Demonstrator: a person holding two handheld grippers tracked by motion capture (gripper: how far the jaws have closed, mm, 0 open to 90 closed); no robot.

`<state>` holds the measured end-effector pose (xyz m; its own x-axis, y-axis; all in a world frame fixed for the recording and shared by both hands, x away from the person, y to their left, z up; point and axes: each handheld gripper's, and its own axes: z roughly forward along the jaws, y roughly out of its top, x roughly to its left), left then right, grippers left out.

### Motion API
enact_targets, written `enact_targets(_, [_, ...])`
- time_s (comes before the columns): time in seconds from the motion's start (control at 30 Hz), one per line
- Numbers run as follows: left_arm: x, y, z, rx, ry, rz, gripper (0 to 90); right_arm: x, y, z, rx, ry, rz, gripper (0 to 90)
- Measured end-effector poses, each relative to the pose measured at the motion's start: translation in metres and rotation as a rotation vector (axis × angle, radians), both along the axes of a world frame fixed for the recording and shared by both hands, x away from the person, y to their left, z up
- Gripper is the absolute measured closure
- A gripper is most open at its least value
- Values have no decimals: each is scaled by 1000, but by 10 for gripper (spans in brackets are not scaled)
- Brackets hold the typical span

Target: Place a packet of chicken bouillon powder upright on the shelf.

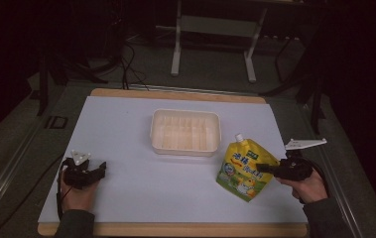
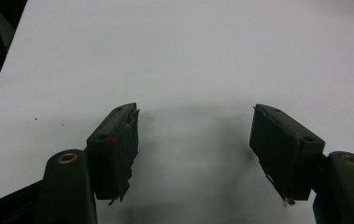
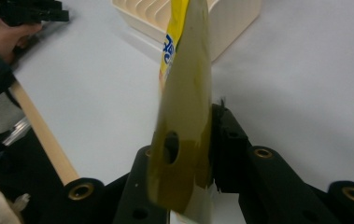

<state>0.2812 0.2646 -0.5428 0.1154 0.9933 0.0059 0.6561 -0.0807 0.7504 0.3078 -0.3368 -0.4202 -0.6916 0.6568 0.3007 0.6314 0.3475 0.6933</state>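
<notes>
tub (image 1: 185, 132): empty | pouch (image 1: 243, 168): on table beside tub

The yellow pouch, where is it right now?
In the high view the yellow pouch stands right of centre, just right of the white tray, its edge between the right gripper's fingers.

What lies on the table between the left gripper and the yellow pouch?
Nothing: in the high view, bare white tabletop separates the left gripper from the yellow pouch.

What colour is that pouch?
Yellow pouch with green at its bottom and blue lettering; clearest in the high view.
</notes>
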Motion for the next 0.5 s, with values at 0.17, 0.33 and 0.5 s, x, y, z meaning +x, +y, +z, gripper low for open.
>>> enact_targets(0.17, [0, 0, 0, -1, 0, 0, 323, 1, 2, -2, 6, 26, 27, 813])
enact_targets(0.33, [0, 0, 0, 1, 1, 0, 323, -1, 6, 0, -12, 38, 62, 884])
enact_targets(0.5, [0, 0, 0, 0, 0, -1, 323, -5, 10, 2, -27, 55, 72, 895])
